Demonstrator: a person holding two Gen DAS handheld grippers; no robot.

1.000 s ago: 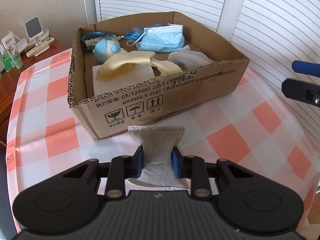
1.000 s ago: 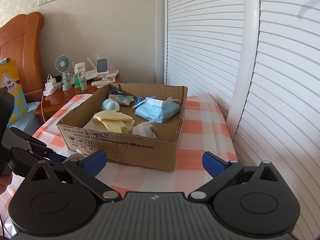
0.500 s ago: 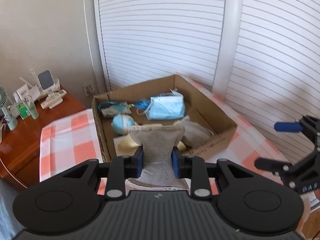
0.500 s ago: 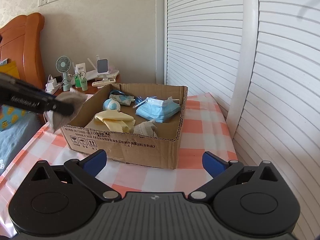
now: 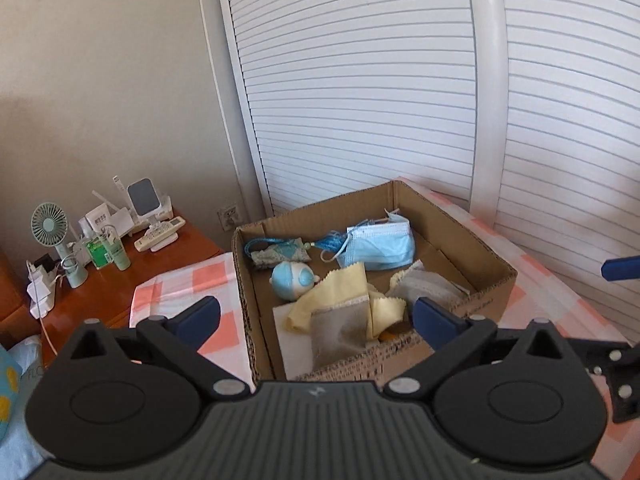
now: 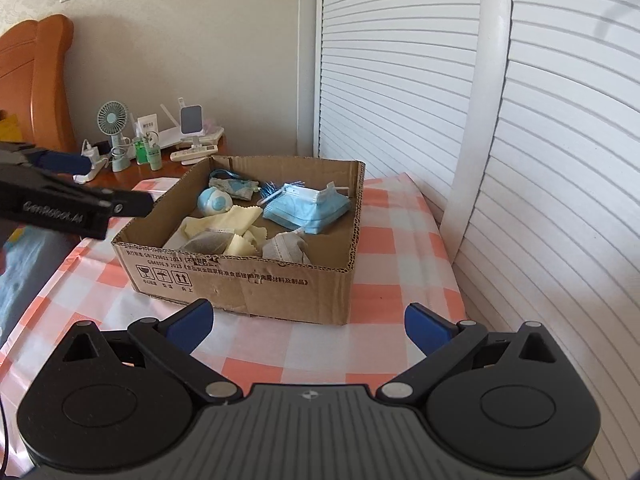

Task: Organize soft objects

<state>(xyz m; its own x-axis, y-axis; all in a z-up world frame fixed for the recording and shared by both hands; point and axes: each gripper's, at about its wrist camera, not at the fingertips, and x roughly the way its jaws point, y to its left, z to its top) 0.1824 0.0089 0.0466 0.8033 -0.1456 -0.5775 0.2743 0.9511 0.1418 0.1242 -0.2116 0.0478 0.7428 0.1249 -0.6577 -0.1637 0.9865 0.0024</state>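
You were mid-drop: left tongs (image 5: 316, 318) opening wide, grey cloth (image 5: 340, 334) loose in box (image 6: 280, 284). Right tongs (image 6: 308, 322) wide, empty. Next: back off w/o snagging.

Readable text, all placed relative to the cardboard box (image 6: 256, 280): its front wall has "GB/T29601 2013" and "GB4806.9 2023" followed by a Chinese line I can't make out, plus three handling pictograms (fragile, keep dry, this way up) at the lower left corner. Left of the box, my left gripper (image 6: 116, 186) reads "GenRobot.AI" on its side. Labels on the nightstand items behind the box are too small to read.
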